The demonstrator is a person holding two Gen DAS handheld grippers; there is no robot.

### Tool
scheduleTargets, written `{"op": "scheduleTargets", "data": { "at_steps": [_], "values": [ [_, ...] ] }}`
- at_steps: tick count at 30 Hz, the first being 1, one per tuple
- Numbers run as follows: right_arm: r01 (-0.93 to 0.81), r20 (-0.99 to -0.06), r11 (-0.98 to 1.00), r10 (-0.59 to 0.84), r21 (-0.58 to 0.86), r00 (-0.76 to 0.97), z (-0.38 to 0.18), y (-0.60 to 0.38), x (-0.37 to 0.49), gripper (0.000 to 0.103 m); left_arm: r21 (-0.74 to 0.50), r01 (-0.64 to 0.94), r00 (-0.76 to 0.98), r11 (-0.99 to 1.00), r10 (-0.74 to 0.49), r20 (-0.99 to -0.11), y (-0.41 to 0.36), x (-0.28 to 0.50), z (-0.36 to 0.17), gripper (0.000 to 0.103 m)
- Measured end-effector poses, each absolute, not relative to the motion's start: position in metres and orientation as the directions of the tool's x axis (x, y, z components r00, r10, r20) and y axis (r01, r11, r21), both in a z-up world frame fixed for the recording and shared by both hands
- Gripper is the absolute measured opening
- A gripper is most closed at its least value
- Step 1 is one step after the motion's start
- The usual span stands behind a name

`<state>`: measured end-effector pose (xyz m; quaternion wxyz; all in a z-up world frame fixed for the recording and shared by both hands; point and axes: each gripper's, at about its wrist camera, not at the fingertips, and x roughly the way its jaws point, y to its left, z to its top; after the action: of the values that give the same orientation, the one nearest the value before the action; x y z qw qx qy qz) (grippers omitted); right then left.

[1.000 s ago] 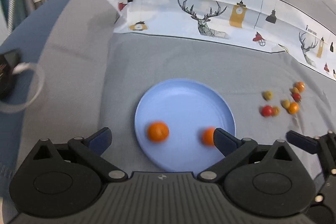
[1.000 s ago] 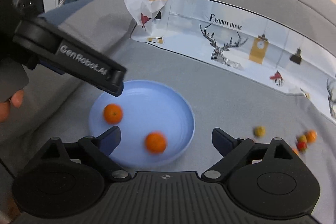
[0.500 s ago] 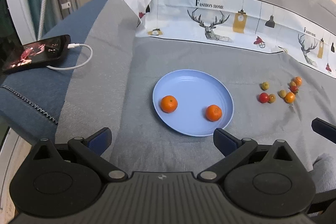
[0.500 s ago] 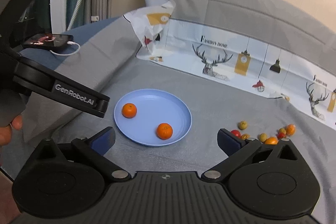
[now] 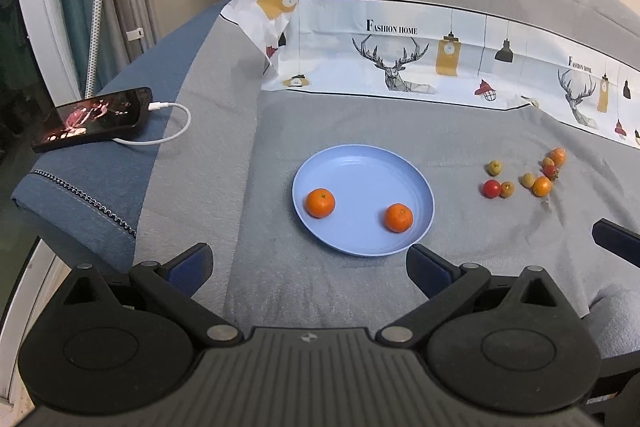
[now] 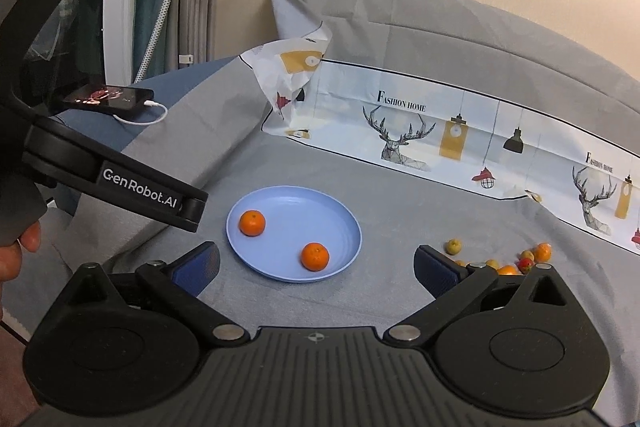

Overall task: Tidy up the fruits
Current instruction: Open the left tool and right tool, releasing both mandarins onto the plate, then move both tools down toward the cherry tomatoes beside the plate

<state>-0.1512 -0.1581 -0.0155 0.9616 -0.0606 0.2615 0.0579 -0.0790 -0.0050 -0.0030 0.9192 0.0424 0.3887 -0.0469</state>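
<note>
Tangerines (image 5: 320, 202) at 8 and 5 o'clock on my plate (image 5: 360, 163), left gripper (image 5: 308, 265) and right gripper (image 6: 316, 267) both spread, empty.

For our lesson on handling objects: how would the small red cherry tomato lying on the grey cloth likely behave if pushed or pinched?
The small red cherry tomato looks round and smooth, so it would probably roll on the grey cloth. It seems light, and hard pinching might burst it.
</note>
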Motion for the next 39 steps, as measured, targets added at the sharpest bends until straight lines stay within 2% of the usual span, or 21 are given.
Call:
{"op": "scheduleTargets", "data": {
  "at_steps": [25,34,39],
  "values": [
    [-0.112,-0.493,0.989,0.049,-0.098,0.869,-0.006,-0.154,-0.160,0.102,0.053,0.149,0.703,0.987,-0.068,-0.708,-0.007,-0.081,0.003,0.103],
    [-0.063,-0.511,0.997,0.028,-0.051,0.859,-0.016,-0.174,-0.154,0.102,-0.001,0.180,0.628,0.984,-0.116,-0.769,-0.024,-0.062,-0.007,0.103],
    [-0.011,-0.520,1.000,0.019,0.018,0.854,-0.028,-0.197,-0.145,0.102,0.054,0.195,0.604,0.979,-0.076,-0.793,-0.044,-0.052,-0.015,0.103]
  ]
}}
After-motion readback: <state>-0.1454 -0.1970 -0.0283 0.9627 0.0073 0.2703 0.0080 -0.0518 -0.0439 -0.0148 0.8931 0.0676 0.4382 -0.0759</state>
